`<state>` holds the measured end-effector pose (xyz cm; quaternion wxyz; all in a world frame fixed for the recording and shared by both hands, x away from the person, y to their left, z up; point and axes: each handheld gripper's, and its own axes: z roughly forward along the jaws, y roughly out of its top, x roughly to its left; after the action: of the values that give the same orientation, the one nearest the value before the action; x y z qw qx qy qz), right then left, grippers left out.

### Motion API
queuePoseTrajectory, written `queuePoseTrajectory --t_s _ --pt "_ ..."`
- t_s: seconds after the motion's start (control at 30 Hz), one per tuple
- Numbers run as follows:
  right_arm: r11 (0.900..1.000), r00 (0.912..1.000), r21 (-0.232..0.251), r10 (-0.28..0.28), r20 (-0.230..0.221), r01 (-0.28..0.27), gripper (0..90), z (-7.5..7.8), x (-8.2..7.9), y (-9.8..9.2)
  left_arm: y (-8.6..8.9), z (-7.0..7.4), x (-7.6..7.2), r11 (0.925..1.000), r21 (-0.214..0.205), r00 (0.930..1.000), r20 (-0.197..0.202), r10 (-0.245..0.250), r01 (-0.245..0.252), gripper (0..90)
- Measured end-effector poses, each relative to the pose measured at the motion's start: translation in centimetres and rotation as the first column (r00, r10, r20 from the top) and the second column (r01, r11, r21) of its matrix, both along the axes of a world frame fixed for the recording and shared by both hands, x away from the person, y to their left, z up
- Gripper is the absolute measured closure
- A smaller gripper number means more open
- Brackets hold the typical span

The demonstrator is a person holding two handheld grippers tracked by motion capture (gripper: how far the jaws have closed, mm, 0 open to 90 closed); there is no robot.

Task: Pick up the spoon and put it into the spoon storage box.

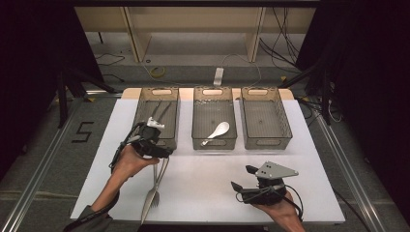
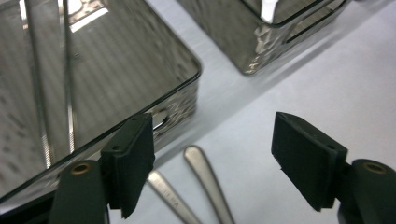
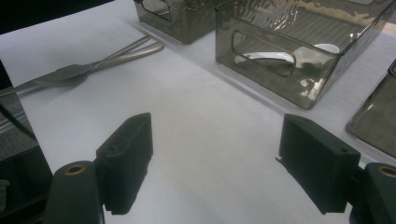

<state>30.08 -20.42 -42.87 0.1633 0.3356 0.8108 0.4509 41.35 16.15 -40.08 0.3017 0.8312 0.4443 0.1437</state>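
Left tool (image 2: 212,161) wide open, empty, fork handles (image 2: 198,186) just below its jaws.

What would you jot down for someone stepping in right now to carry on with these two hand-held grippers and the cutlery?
Left gripper: jaws open, nothing between the pads, poised over the handle ends of the two silver metal forks lying on the white table, just in front of the left smoky clear plastic bin.
Right gripper: open, empty, hovering over bare table.
Done: thin metal utensils already lie in the left bin; a white ceramic soup spoon lies in the middle bin.
Left: probably both forks need picking up and binning. The right bin looks empty.
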Motion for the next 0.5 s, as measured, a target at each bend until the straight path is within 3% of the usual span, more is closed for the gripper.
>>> queuePoseTrajectory --t_s 0.23,0.37,0.5 --pt "1.0 1.0 -0.002 0.0 0.0 0.0 26.8 -0.1 0.0 0.0 2.3 -1.0 -0.6 0.9992 -0.014 0.9991 -0.016 0.038 -0.038 40.8" --pt "1.0 1.0 0.0 -0.001 0.0 0.001 26.8 -0.1 0.0 0.0 2.7 -1.5 -0.8 0.9987 0.012 0.9986 -0.017 0.05 -0.05 45.7" --pt "1.0 1.0 0.0 0.0 0.0 0.0 26.8 -0.1 0.0 0.0 2.9 -1.8 -1.1 0.9986 0.0 0.9981 -0.033 0.053 -0.053 47.3"
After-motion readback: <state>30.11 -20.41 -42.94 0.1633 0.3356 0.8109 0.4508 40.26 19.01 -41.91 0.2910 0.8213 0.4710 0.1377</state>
